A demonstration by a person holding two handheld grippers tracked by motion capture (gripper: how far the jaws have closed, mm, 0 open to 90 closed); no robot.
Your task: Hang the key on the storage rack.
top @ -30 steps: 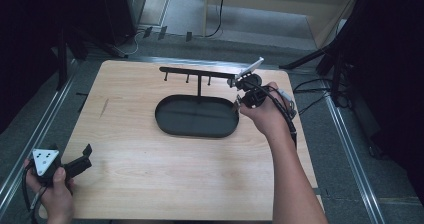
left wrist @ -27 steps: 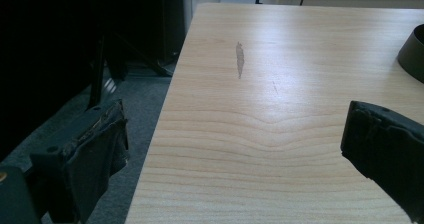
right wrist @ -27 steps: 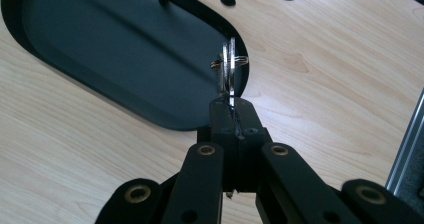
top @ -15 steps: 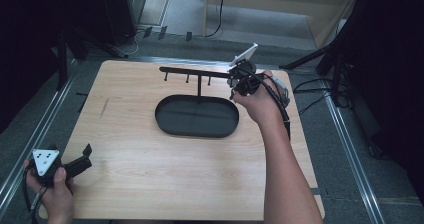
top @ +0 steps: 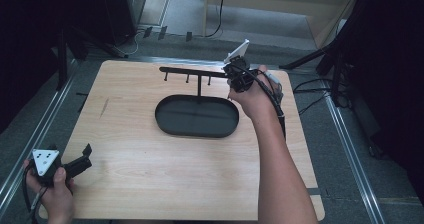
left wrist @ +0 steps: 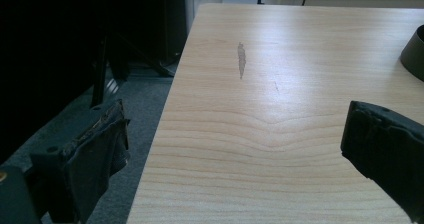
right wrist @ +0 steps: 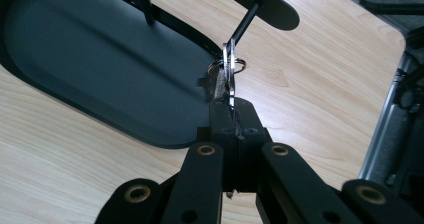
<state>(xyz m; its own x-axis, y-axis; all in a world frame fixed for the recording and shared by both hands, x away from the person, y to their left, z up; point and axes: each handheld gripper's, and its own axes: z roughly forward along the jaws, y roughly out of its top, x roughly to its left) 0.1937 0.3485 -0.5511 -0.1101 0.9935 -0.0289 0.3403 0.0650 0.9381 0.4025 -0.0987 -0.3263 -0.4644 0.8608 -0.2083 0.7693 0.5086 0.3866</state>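
The right gripper (right wrist: 231, 109) has its fingers pinched together on a key (right wrist: 227, 76), which stands straight up out of the fingertips, its long axis in line with the fingers. A small ring (right wrist: 235, 64) passes through the key's far end, and that ring sits right at the tip of a thin peg (right wrist: 245, 26) hanging from the rack (top: 197, 73) bar above. Whether the ring is already over the peg or only touching it, I cannot tell.

That is the relation the next move likely turns on: the peg lies just beyond the fingertips and a little above, so the ring probably has to travel along the key's own axis to thread onto it. The tray (right wrist: 95, 54) lies below and to the left of the fingers, its rim just beside them.

In the high view the right gripper (top: 239, 74) is at the rack's right end, far nearer to it than the left.

The left gripper (top: 70, 164) is held at the near left corner of the bench (top: 150, 184), well apart from the rack, fingers (left wrist: 385, 144) spread wide and holding nothing.
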